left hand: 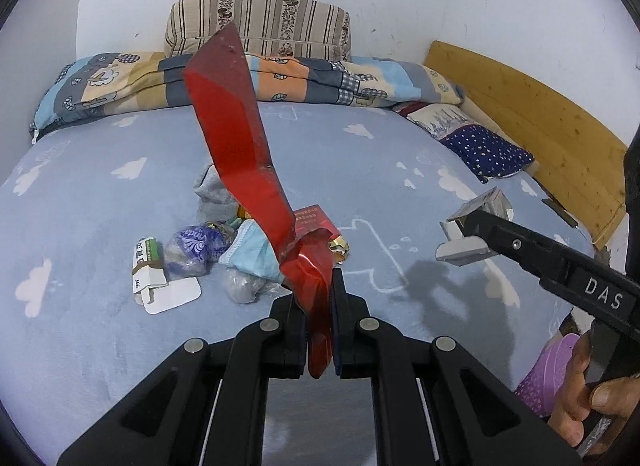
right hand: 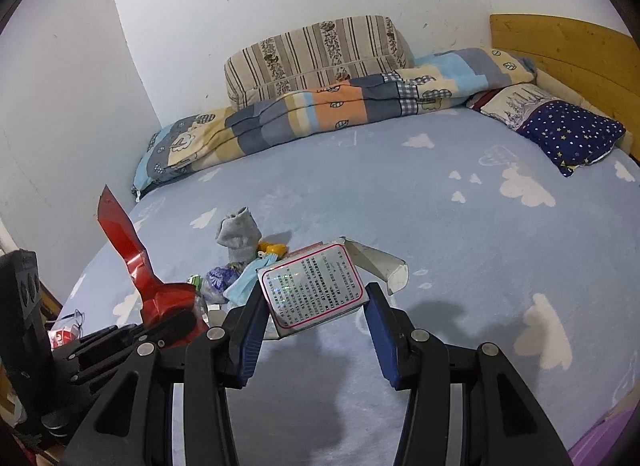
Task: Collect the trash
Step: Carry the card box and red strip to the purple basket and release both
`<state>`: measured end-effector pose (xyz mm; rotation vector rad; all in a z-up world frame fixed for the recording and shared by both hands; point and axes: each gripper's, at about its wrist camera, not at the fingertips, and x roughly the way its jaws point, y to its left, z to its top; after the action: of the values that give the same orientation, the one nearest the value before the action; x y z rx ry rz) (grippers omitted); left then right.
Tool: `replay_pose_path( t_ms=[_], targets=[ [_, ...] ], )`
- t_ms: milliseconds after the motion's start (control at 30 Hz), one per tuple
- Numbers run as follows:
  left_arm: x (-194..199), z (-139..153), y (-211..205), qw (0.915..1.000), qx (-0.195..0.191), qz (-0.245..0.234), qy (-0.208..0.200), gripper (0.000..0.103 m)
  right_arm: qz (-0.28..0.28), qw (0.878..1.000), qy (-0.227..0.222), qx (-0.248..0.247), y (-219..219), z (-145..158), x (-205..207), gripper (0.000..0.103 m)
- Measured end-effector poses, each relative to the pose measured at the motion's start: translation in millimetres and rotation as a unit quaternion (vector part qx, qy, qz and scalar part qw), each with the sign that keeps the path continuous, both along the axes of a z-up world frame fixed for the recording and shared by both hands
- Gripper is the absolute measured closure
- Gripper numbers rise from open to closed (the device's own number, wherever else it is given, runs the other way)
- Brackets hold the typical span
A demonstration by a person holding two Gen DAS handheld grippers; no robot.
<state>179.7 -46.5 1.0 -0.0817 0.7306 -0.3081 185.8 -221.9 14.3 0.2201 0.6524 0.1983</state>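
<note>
Left gripper [left hand: 320,306] is pinching a red wrapper [left hand: 240,137]; right gripper [right hand: 316,306] is gripping a box [right hand: 314,290] across wide-set fingers. Binning likely follows.

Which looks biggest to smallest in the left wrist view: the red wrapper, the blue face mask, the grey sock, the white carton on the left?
1. Red wrapper, though it sits nearest the camera, gripped in the left jaws, so it may be exaggerated.
2. Blue face mask, white carton and grey sock look alike; I can't rank them.
</note>
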Motion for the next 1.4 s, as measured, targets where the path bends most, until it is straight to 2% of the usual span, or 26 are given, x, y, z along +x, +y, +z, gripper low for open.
replay_pose_path(
  t_ms=[467,600,767,833,933,1033,1200,1267,1400],
  targets=[
    [2,-2,-5,0.9999,0.005,-0.008,0.005,0.094,-0.001,1.000,0.006,0.002,2,-2,0,0.052],
    [1,0,-9,0.9998,-0.009,-0.019,0.007,0.094,-0.005,1.000,0.008,0.018,-3,-1,-1,0.052],
    [-10,8,-29,0.9965,-0.031,-0.077,0.007,0.094,-0.024,0.998,-0.005,0.050,-30,11,-25,0.052],
    [-19,13,-45,0.9938,-0.026,-0.108,0.001,0.094,-0.034,0.997,-0.007,0.068,-46,15,-40,0.052],
    [-36,21,-75,0.9862,-0.026,-0.164,-0.003,0.094,-0.049,0.995,-0.010,0.090,-77,20,-72,0.052],
    [-56,30,-112,0.9722,-0.035,-0.231,0.001,0.094,-0.079,0.993,-0.013,0.087,-113,25,-110,0.052],
    [-97,43,-189,0.9380,-0.036,-0.344,0.023,0.094,-0.170,0.981,-0.001,0.092,-192,22,-178,0.052],
    [-114,43,-224,0.9213,-0.028,-0.386,0.042,0.094,-0.204,0.975,0.009,0.090,-217,17,-202,0.052],
    [-137,37,-279,0.8938,-0.017,-0.441,0.079,0.094,-0.264,0.959,0.036,0.093,-261,1,-248,0.052]
  ],
)
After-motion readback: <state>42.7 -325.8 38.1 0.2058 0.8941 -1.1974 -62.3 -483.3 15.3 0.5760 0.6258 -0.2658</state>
